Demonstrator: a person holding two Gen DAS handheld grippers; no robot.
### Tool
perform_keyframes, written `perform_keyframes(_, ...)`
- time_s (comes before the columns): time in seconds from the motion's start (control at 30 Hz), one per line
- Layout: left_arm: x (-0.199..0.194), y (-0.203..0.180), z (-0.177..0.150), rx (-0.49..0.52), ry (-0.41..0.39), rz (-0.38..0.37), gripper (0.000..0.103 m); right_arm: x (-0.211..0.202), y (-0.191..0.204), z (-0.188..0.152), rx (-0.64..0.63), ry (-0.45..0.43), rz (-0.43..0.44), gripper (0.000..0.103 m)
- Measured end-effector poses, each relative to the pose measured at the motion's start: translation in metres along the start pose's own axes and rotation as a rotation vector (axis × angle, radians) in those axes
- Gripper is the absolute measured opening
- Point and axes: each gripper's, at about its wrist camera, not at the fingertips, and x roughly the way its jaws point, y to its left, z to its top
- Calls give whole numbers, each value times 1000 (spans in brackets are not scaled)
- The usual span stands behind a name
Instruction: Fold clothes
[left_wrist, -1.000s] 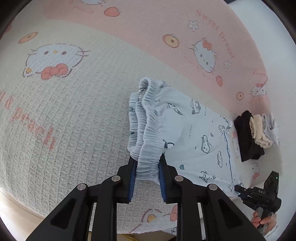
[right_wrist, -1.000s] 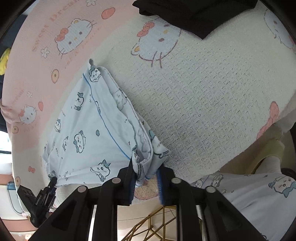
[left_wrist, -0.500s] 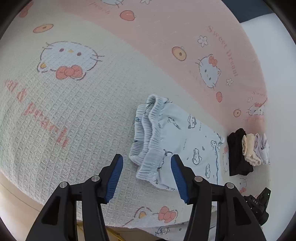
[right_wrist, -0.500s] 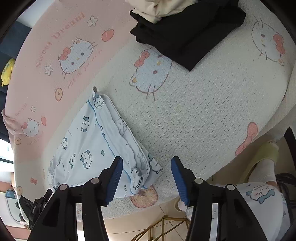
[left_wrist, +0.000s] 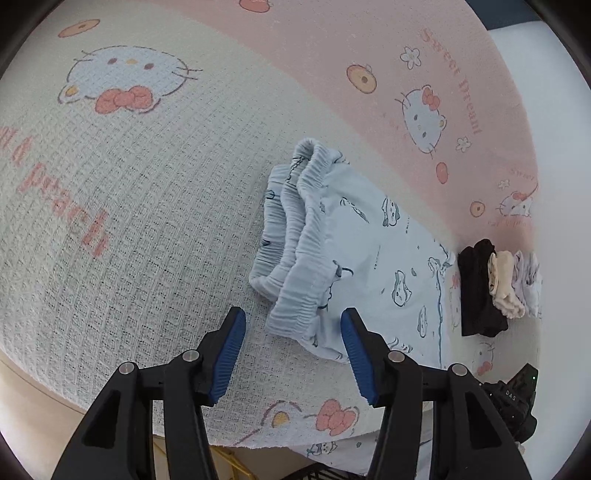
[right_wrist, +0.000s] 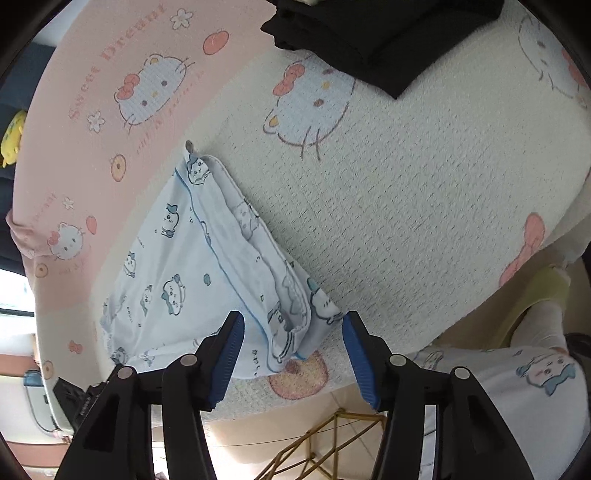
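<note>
Left hand-held gripper (left_wrist: 291, 350), low centre: jaws spread, waistband (left_wrist: 295, 295) between the pads, untouched. Right hand-held gripper (right_wrist: 293, 350) likewise spread over the hem. Shorts (left_wrist: 369, 258) lie folded mid-frame on blanket (left_wrist: 129, 221), apparently released. Stack (left_wrist: 495, 288) at right edge, likely finished pieces.

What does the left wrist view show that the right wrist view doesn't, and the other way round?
Only the left wrist view shows the elastic waistband of the light blue printed pants, plus cream and pale garments stacked beside the black garment. Only the right wrist view shows the pants' hem end and a yellow plush toy at the left edge. Both show the pants lying on the cartoon-cat blanket, with each gripper's jaws open and empty.
</note>
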Motion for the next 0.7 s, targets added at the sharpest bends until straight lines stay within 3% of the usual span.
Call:
perform_keyframes(0.07,0,2,-1,1,-1,-4,45,3,2,0,-17,5,-18,55)
perform_keyframes(0.13,4,-3,-2,36,18,21,25,8,5,2,-47,14,-37,53)
perform_keyframes(0.17,5,-7,-3,61,23,43,24,12,8,2,-71,27,-40,49)
perform_keyframes(0.2,6,-11,-4,86,23,65,22,17,13,2,-108,47,-53,29)
perform_keyframes(0.23,6,-15,-5,122,21,84,21,21,18,2,-148,61,-76,21)
perform_keyframes(0.33,5,-27,-7,230,29,141,20,24,28,-2,-239,55,-148,16)
perform_keyframes(0.6,12,-41,-16,409,54,272,20,20,25,-1,-255,37,-274,15)
perform_keyframes(0.7,9,-41,-16,397,44,253,20,22,31,-2,-298,32,-295,16)
